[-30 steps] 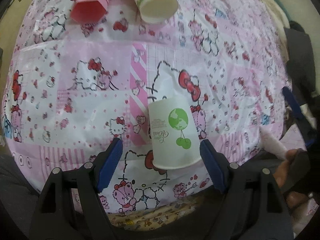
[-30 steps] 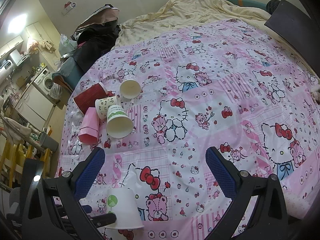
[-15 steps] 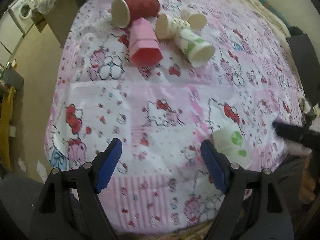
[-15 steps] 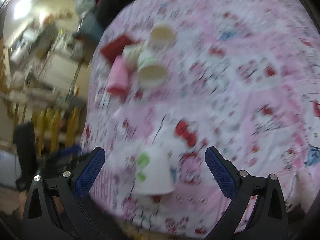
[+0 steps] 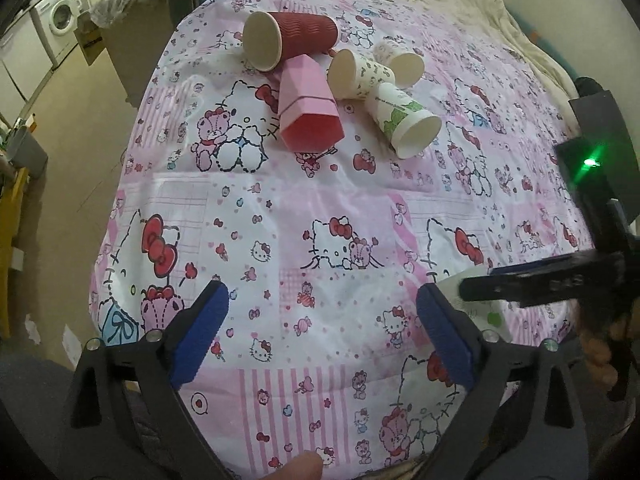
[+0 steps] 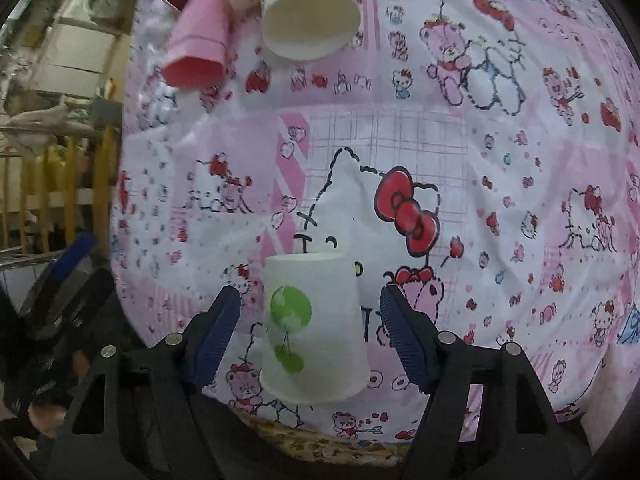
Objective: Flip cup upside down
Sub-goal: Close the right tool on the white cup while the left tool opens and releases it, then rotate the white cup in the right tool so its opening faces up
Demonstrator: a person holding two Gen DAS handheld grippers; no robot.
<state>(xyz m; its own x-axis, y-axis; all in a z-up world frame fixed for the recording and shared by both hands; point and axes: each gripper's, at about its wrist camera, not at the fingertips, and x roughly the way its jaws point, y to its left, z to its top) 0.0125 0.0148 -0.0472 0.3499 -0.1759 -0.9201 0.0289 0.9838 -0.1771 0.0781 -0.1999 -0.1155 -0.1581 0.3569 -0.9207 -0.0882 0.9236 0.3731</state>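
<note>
A white paper cup with green dots (image 6: 314, 328) stands upside down, rim down, near the front edge of the pink Hello Kitty cloth. My right gripper (image 6: 310, 326) is open, one finger on each side of the cup, with small gaps to its wall. In the left wrist view the same cup (image 5: 476, 304) shows at the right, partly hidden behind the right gripper's black finger (image 5: 532, 280). My left gripper (image 5: 320, 328) is open and empty over bare cloth to the cup's left.
Several cups lie on their sides at the far end: a dark red one (image 5: 288, 38), a pink angular one (image 5: 308, 108), a patterned one (image 5: 358, 74) and a white-green one (image 5: 404, 122). The cloth (image 5: 280, 208) drops off at the left edge to the floor.
My left gripper has drawn back and to the left, away from the upside-down cup. My right gripper has swung in and narrowed, and now brackets the cup.
</note>
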